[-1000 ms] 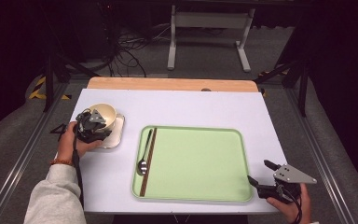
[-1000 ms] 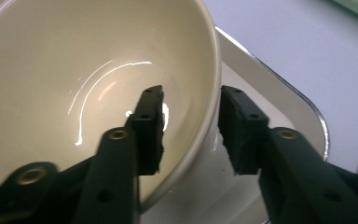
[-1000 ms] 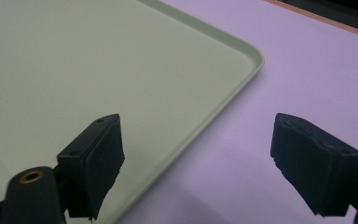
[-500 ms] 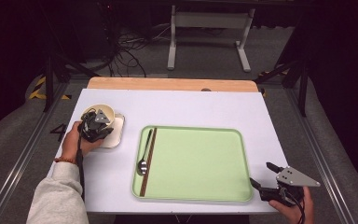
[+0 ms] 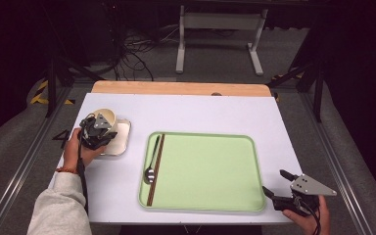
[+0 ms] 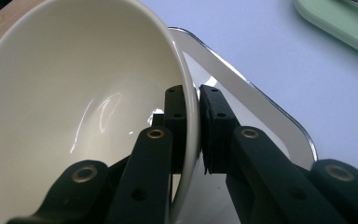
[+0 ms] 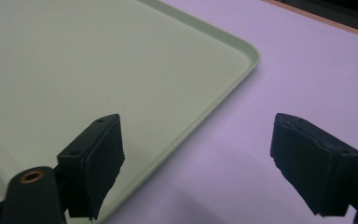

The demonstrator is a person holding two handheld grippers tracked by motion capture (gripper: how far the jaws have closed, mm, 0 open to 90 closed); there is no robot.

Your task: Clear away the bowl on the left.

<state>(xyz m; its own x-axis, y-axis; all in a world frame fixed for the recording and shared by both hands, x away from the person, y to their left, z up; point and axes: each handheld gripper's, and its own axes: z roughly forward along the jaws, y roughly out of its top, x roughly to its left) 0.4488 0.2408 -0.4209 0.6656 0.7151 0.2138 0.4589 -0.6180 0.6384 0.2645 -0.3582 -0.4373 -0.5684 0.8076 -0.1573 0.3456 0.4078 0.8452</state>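
In the high view, the left gripper (image 5: pixel 99 128) holds the cream bowl (image 5: pixel 106 117) over the small white tray (image 5: pixel 119 142) at the table's left; its jaws have just closed on the rim, and the bowl sits higher than a second ago, while a spoon (image 5: pixel 152 163) and chopsticks (image 5: pixel 156 165) lie in the green tray (image 5: pixel 205 171). In the left gripper view, the pads (image 6: pixel 214 126) pinch the tilted bowl (image 6: pixel 74 102) wall above the white tray (image 6: pixel 261 116). In the right gripper view, the right gripper (image 7: pixel 196 163) stands wide and empty over the green tray's (image 7: pixel 121 70) corner; no writing is readable.

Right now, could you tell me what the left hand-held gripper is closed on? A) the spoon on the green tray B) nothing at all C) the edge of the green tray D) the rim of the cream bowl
D: in the left gripper view the left hand-held gripper pinches the wall of the cream bowl, one jaw inside and one outside.
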